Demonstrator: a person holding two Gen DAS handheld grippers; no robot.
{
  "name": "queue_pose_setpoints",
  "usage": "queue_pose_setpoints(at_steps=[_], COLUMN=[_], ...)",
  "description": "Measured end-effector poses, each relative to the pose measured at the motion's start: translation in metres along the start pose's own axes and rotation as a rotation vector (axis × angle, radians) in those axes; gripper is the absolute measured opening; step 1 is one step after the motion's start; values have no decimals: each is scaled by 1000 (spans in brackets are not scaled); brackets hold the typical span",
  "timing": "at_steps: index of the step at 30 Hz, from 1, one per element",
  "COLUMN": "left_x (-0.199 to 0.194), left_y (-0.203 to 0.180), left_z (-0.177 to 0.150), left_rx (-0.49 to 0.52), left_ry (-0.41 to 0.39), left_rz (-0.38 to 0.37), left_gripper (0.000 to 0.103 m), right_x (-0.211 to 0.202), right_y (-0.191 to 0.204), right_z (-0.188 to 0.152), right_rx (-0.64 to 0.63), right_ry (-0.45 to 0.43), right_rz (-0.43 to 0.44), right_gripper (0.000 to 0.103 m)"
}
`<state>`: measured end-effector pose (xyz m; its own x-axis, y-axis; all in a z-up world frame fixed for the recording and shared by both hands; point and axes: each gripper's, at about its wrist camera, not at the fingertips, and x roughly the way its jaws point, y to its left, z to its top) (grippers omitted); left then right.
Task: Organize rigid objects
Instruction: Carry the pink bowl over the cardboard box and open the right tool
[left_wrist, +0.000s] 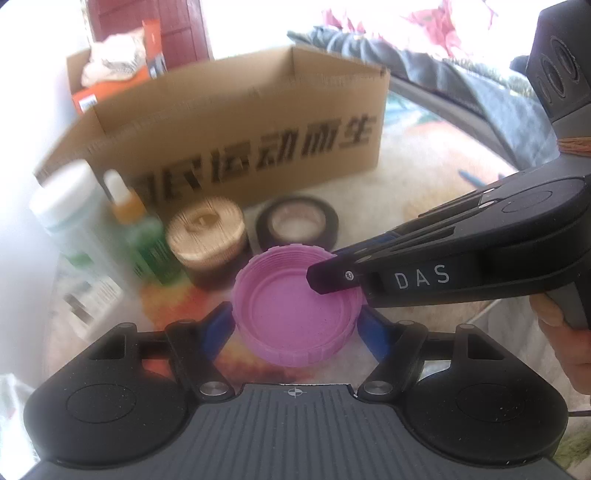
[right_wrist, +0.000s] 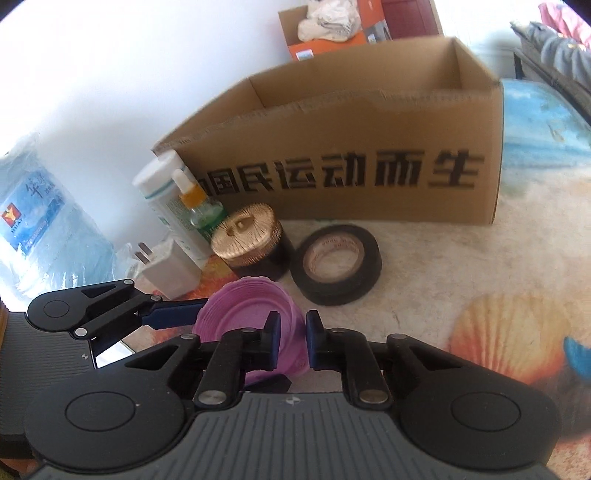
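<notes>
1. Pink screw lid (left_wrist: 295, 314), open side up, between the spread blue pads of the left gripper (left_wrist: 295, 325); contact unclear.
2. Right gripper (right_wrist: 291, 339) clamped on the lid's near rim wall.
3. Open cardboard box (right_wrist: 332, 122) straight behind, printed "国民运动而生".
4. "DAS" legible on the right gripper's body.

Lid (right_wrist: 251, 314) before tape roll (right_wrist: 336, 264); box (right_wrist: 332, 122) behind.
</notes>
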<state>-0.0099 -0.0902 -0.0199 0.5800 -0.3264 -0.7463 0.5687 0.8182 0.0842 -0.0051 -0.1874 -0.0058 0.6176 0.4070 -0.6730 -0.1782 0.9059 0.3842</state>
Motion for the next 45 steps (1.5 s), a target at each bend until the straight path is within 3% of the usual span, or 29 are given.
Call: queue_pose_setpoints(at_steps=[9, 14, 19, 24, 29, 35, 41, 45], left_x=[-61, -63, -24, 36, 93, 135, 148, 142], left_y=[26, 59, 94, 123, 139, 143, 136, 133], left_z=[67, 124, 170, 190, 196, 191, 190, 187], left_rx=[25, 35, -13, -94, -149, -168, -152, -128], left_ry=[-190, -194, -59, 122, 300, 471, 535, 528], left_rz=[122, 129, 78, -9, -63, -88, -91, -74], left_gripper=[73, 73, 73, 73, 73, 73, 77, 80], right_x=[-52, -50, -6, 59, 120, 161, 176, 176], right_y=[48, 56, 35, 2, -32, -44, -38, -35], right_z=[72, 133, 195, 230, 241, 229, 223, 220], right_rx=[-225, -283, -188, -60, 56, 70, 45, 35], right_ry=[-225, -258, -116, 75, 263, 413, 499, 507], right_rz=[24, 46, 94, 97, 111, 98, 73, 64], right_gripper=[17, 17, 17, 17, 16, 16, 18, 19])
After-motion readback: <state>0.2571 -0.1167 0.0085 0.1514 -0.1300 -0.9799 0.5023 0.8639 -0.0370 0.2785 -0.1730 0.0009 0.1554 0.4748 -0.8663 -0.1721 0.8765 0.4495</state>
